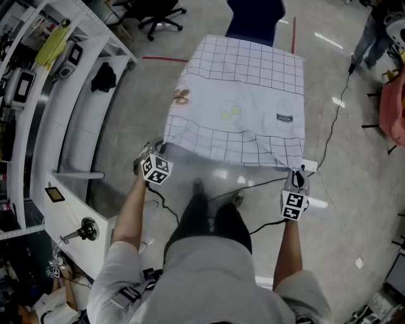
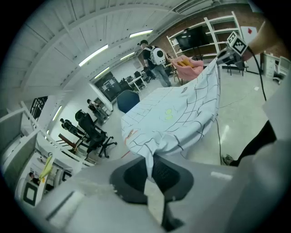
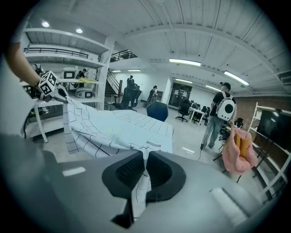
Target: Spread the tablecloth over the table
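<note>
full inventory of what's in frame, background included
tablecloth: one, white with a dark grid, draped in mid view
blue chair: one, beyond its far edge
office chair: one, black, far left
shelving: white, along the left
pink cloth: one, hanging at right
cable: black, on the floor at right
bystander: one, white backpack
left claw: shut on the near left corner
right claw: shut on the near right corner
</note>
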A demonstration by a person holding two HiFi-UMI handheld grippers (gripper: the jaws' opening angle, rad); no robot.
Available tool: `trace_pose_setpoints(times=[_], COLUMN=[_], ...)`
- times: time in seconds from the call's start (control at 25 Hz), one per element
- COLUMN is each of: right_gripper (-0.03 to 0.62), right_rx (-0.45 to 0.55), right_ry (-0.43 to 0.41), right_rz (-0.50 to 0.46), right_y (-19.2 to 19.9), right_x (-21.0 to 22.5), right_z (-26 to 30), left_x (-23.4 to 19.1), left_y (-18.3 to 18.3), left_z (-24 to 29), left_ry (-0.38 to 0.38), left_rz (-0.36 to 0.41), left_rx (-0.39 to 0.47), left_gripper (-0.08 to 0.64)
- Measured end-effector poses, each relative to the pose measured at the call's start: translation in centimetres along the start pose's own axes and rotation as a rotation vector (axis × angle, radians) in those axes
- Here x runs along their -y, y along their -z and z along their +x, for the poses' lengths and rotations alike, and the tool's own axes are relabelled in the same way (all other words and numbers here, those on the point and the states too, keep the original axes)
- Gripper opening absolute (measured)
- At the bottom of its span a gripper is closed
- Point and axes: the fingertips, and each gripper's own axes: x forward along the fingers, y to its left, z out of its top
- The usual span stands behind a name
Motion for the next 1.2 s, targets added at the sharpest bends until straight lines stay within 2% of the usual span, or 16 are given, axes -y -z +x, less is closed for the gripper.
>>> trace_pose_setpoints(times=[0.2, 0.36, 0.52, 0.72, 0.84, 0.96, 1.04, 1.12, 1.2], right_gripper=[0.009, 0.012, 0.076, 0.137, 0.155, 0.131, 0.097, 0.029, 0.008], right_rx=[-0.051, -0.084, -0.118, -0.147, -0.129, -0.087, -0.048, 0.0, 0.054], right_ry=[-0.017, -0.023, -0.032, -0.044, -0.037, -0.031, -0.035, -0.045, -0.068], right_rz=[0.063, 0.074, 0.087, 0.126, 0.157, 0.174, 0.171, 0.161, 0.146], right_y=[3.7, 6.2, 7.2, 7.9, 7.6, 5.8, 4.0, 1.7, -0.9], right_x=[-1.0, -1.3, -2.4, -4.2, -4.7, -5.1, -5.8, -6.6, -7.5], right_z=[0.6, 1.6, 2.2, 1.6, 1.0, 1.1, 1.5, 1.8, 2.1], left_x=[2.4, 3.6, 4.5, 7.1, 7.6, 7.5, 7.8, 8.2, 8.4], left_y=[2.5, 3.8, 5.6, 7.4, 7.8, 5.9, 3.5, 0.5, -2.5], left_z=[1.3, 2.1, 2.4, 1.5, 1.1, 1.3, 1.6, 1.5, 1.0], left_ry=[0.016, 0.022, 0.04, 0.08, 0.07, 0.043, 0.033, 0.024, 0.01], left_rz=[-0.055, -0.125, -0.237, -0.302, -0.374, -0.444, -0.448, -0.443, -0.444], left_rx=[-0.053, -0.079, -0.125, -0.148, -0.141, -0.093, -0.046, 0.013, 0.077], left_gripper=[0.026, 0.035, 0.138, 0.145, 0.144, 0.144, 0.144, 0.138, 0.107])
